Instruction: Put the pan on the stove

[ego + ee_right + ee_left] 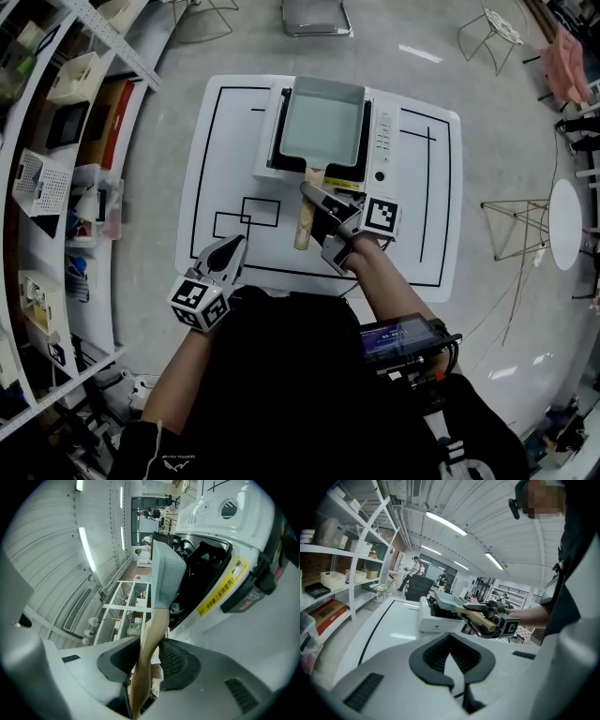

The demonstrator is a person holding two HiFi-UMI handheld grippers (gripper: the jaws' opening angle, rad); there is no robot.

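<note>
A grey rectangular pan (pixel 322 124) sits on the white portable stove (pixel 384 141) at the far middle of the white table (pixel 211 169). Its wooden handle (pixel 303 228) points toward me. My right gripper (pixel 320 218) is shut on that handle; in the right gripper view the handle (pixel 147 653) runs between the two dark pads, with the pan (pixel 166 573) and stove (pixel 225 550) just ahead. My left gripper (pixel 232 249) hovers by the table's near left edge, shut with nothing in it. The left gripper view shows the pan (pixel 450 601) and handle (pixel 480 619) to its right.
Black lines are drawn on the table top, with small rectangles (pixel 246 217) near the left gripper. Shelving with bins (pixel 56 187) runs along the left. A round white side table (pixel 565 220) and wire stools (pixel 516 225) stand on the floor at the right.
</note>
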